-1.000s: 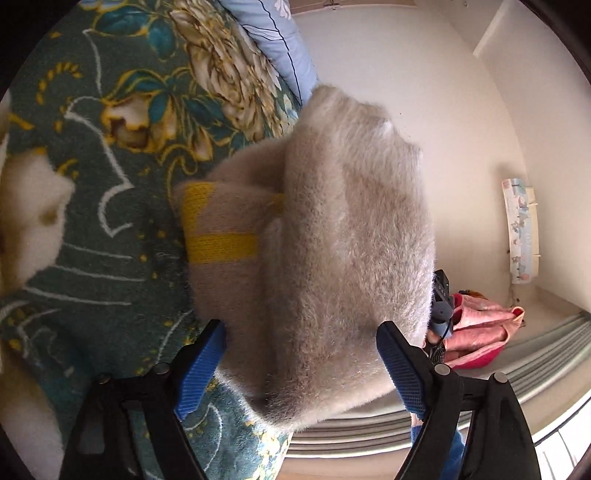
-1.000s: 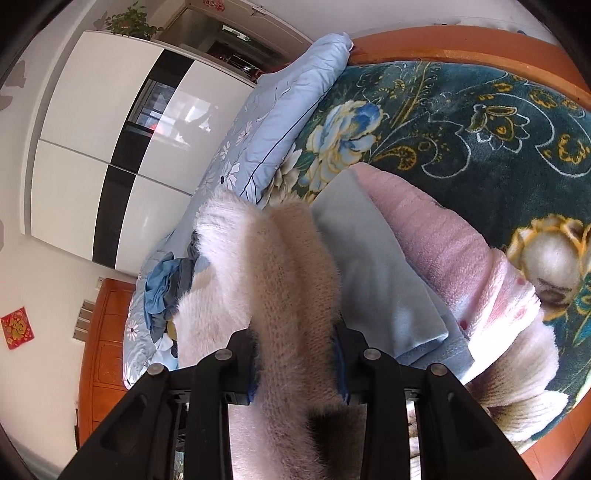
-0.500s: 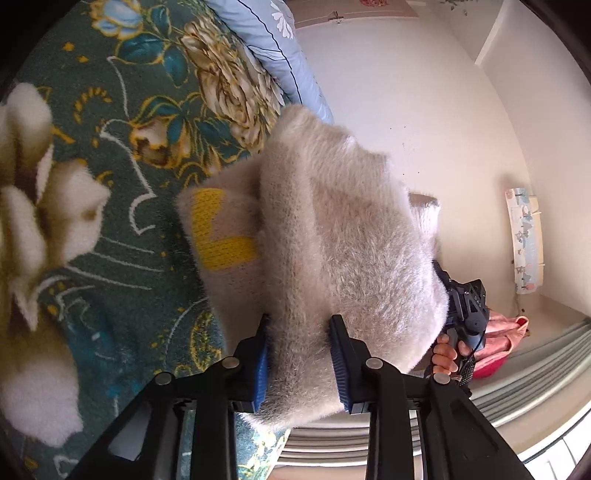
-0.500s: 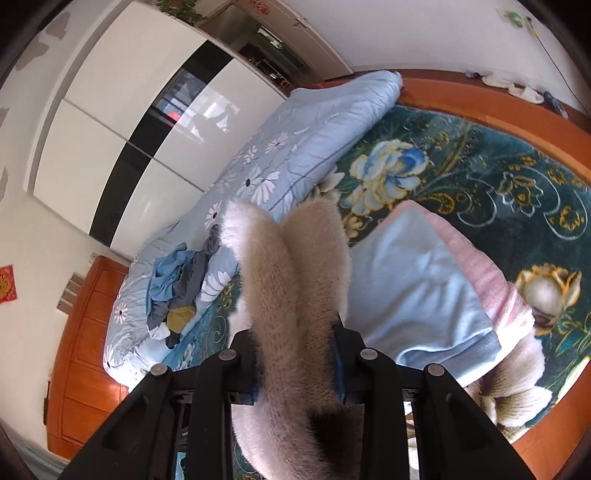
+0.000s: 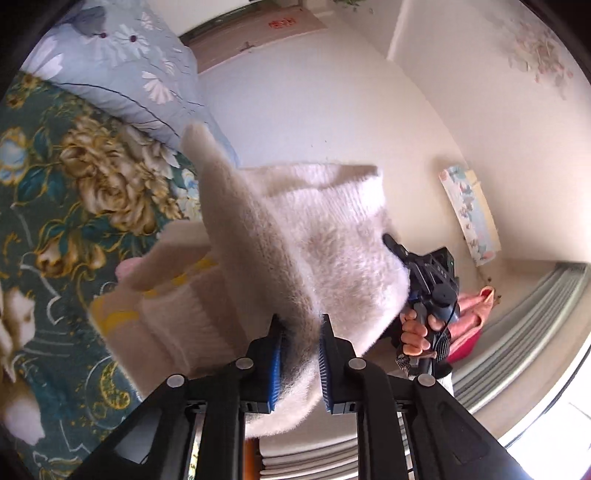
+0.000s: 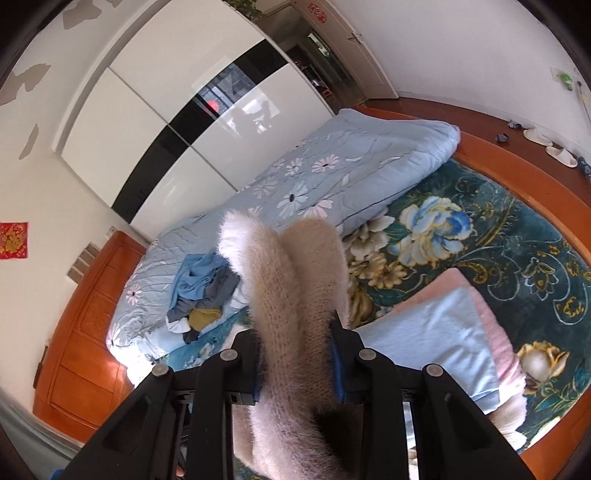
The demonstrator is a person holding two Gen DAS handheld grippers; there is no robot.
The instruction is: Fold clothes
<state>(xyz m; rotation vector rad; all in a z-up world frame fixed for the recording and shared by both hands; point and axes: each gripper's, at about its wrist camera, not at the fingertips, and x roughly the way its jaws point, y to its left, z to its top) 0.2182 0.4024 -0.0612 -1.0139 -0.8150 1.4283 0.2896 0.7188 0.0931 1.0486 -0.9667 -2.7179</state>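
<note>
Left wrist: left tongs closing on fuzzy sweater; right tongs clamp it.

We can read no text; the red wall decoration and red door sign are too blurred.

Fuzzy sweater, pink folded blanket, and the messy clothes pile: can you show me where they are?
Fuzzy sweater (image 5: 332, 251): left wrist view, on its fluffy cream body.
Pink folded blanket (image 6: 496, 325): right wrist view, on the pink edge beside the light blue cloth.
Messy clothes pile (image 6: 201, 291): right wrist view, on the blue and grey heap.
</note>
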